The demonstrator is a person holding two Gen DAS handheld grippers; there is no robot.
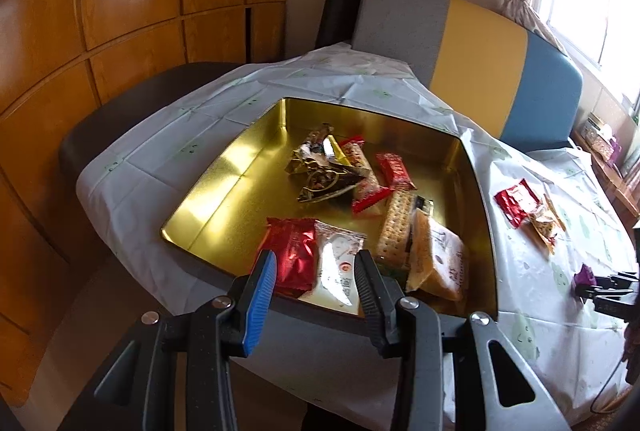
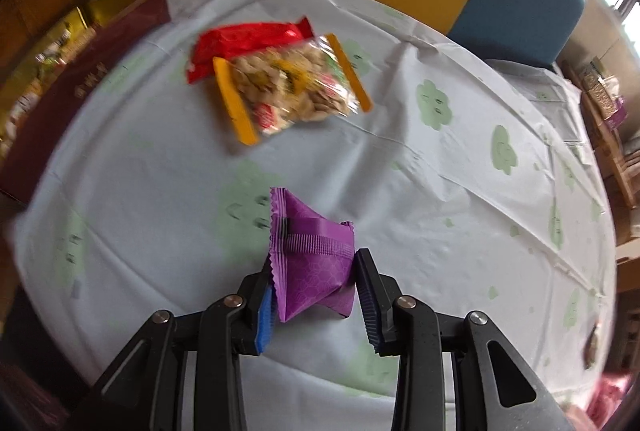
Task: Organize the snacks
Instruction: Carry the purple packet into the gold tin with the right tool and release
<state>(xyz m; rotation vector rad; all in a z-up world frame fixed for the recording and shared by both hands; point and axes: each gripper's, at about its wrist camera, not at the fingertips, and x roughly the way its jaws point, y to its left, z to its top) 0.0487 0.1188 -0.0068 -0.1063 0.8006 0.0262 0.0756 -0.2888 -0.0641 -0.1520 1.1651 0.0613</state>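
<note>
A gold tin box point(image 1: 224, 187) on the table holds several snack packets, among them a red packet point(image 1: 290, 251) and a white packet point(image 1: 340, 267) at its near edge. My left gripper point(image 1: 316, 271) is open and empty just in front of the box. My right gripper point(image 2: 312, 271) is shut on a purple packet point(image 2: 310, 263) and holds it above the tablecloth; it also shows in the left wrist view point(image 1: 584, 277). A red packet point(image 2: 244, 43) and a clear packet of nuts point(image 2: 288, 87) lie together on the cloth beyond it.
The table wears a pale cloth point(image 2: 440, 171) with green prints. The tin's dark red side point(image 2: 80, 79) stands at the left of the right wrist view. A grey, yellow and blue chair back point(image 1: 480, 59) stands behind the table. Wooden cabinets point(image 1: 120, 11) are at the left.
</note>
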